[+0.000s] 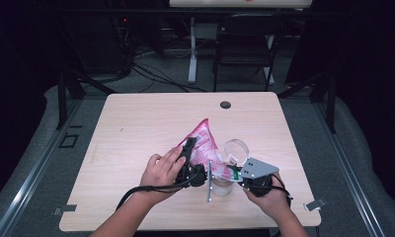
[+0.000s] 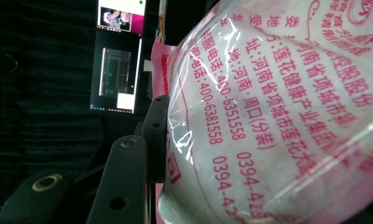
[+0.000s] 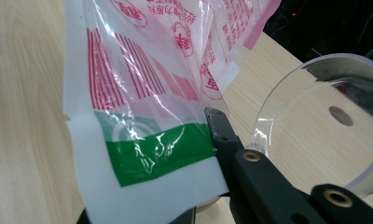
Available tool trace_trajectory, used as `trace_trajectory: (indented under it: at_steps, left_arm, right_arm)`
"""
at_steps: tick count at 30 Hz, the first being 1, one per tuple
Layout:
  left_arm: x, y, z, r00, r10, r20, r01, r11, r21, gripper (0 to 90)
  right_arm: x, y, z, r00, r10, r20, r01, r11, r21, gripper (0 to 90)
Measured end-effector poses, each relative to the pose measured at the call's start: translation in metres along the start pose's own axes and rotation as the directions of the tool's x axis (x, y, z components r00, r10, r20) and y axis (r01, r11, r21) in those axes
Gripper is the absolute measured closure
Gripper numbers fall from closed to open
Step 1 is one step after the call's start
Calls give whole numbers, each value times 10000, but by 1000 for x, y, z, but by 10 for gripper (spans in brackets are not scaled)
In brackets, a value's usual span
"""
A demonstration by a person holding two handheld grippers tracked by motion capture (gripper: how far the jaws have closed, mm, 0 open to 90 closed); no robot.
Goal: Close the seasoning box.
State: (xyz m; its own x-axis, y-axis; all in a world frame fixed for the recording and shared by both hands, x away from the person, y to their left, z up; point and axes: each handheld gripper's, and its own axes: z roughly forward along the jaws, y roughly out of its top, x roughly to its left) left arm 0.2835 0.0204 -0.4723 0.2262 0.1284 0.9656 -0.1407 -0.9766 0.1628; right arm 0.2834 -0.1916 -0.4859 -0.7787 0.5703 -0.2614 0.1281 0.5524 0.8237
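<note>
A pink and white plastic bag (image 1: 203, 139) printed with red writing hangs tilted above the table between both hands. My left gripper (image 1: 189, 149) is shut on the bag's full middle; in the left gripper view one black finger (image 2: 153, 127) presses the bulging bag (image 2: 278, 116), and the other is hidden behind it. My right gripper (image 1: 233, 173) is shut on the bag's lower edge. In the right gripper view its jaws (image 3: 205, 137) pinch the white border beside a green band (image 3: 156, 154). A clear round container (image 1: 236, 149) stands just right of the bag, close to the right gripper.
A pale cup-like container (image 1: 221, 186) stands on the wooden table (image 1: 136, 128) between the hands, near the front edge. A cable hole (image 1: 225, 104) lies at the far side. A dark chair (image 1: 247, 44) stands beyond the table.
</note>
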Motion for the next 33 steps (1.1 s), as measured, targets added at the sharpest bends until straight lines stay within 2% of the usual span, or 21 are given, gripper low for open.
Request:
trace_trajectory:
  at_steps: [33]
  left_arm:
    - [2, 2, -1, 9998, 202, 9, -202, 9998, 15, 623]
  right_arm:
    - [-1, -1, 1, 9999, 83, -101, -83, 10000, 19, 898]
